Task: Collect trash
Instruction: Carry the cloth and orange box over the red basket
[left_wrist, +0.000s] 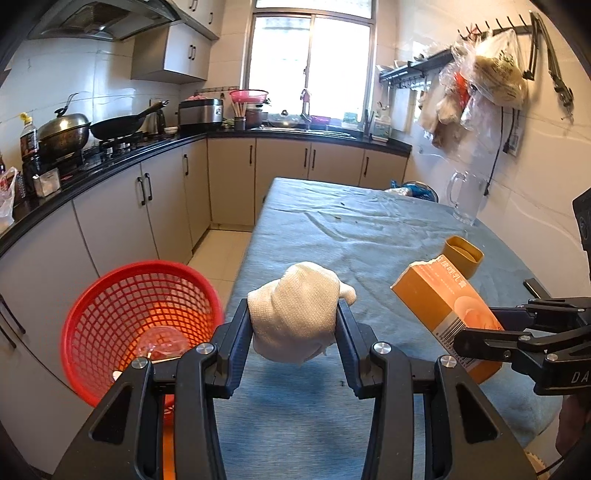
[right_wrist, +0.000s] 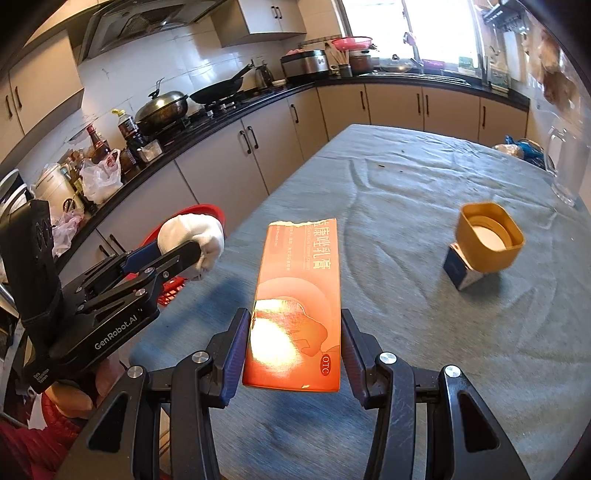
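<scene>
My left gripper (left_wrist: 294, 310) is shut on a crumpled white paper towel (left_wrist: 295, 310), held above the left edge of the blue-clothed table (left_wrist: 332, 229). A red mesh basket (left_wrist: 122, 314) stands just left of it, below table level, with a clear plastic scrap inside. My right gripper (right_wrist: 293, 325) is shut on a flat orange medicine box (right_wrist: 299, 302) with a torn far end, lifted over the table. In the left wrist view the same orange medicine box (left_wrist: 443, 302) hangs at the right. The right wrist view shows the paper towel (right_wrist: 192, 236) in the left gripper (right_wrist: 192, 251), over the red mesh basket (right_wrist: 207, 212).
A yellow square cap (right_wrist: 487, 240) rests on a small blue-and-white box (right_wrist: 461, 271) on the table's right side. A glass jug (left_wrist: 463, 195) and a blue bag (left_wrist: 417, 190) sit at the far end. Kitchen counters with pots (left_wrist: 66, 129) run along the left.
</scene>
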